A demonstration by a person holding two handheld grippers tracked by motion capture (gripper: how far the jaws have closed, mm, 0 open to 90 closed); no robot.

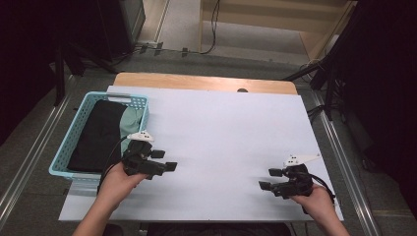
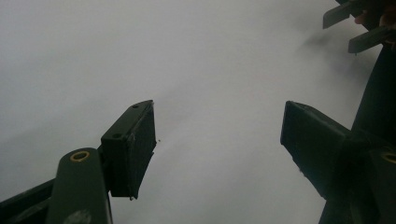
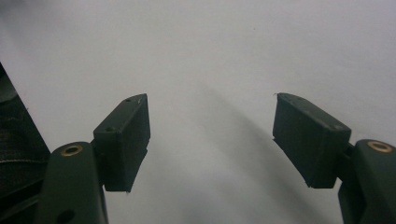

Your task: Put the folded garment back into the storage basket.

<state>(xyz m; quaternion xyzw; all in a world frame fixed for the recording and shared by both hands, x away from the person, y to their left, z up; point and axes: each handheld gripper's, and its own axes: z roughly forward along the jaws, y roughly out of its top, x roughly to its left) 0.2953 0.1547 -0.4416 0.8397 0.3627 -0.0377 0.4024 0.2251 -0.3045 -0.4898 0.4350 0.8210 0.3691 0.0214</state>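
Basket is sitting at your ten o'clock, holding dark cloth; your left gripper and right gripper are both hovering released, grasping nothing.

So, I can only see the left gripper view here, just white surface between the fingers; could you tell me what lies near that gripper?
Observer: In the high view a light blue basket sits at the table's left edge, right beside the left gripper.
Operator: Thank you, is anything in it?
Observer: Yes, a black folded cloth fills most of it, with a pale green cloth along its right side.
Operator: And is the other gripper holding something?
Observer: No, the right gripper is open over the bare white table, with nothing between its fingers.
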